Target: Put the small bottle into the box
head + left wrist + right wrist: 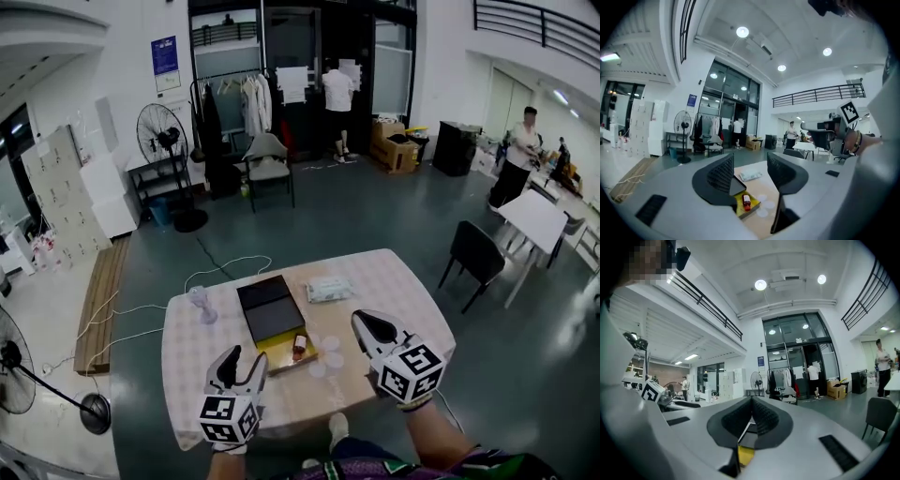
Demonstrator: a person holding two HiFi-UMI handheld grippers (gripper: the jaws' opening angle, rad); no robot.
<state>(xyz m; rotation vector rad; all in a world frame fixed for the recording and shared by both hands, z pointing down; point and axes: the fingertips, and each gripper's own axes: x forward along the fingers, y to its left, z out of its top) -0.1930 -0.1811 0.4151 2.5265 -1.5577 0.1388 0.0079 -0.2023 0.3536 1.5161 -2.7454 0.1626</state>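
The left gripper, with its marker cube at the near edge of the desk, hangs over the cloth-covered top with its jaws spread wide apart. In the left gripper view nothing sits between them; only the desk shows through the gap. The right gripper hovers over the near right part of the desk, and the right gripper view shows its jaws pressed together at the tips with nothing held.

Between the two grippers and just beyond them lies the shallow yellow box, its flat black lid laid open on the far side. The small bottle with a red body and dark cap lies on its side inside the yellow box, near the right edge. A few flat white discs rest on the cloth just right of the box. Farther back sits a white wrapped packet.

Beyond the desk stands a black chair, and well behind it a grey chair and a black pedestal fan.
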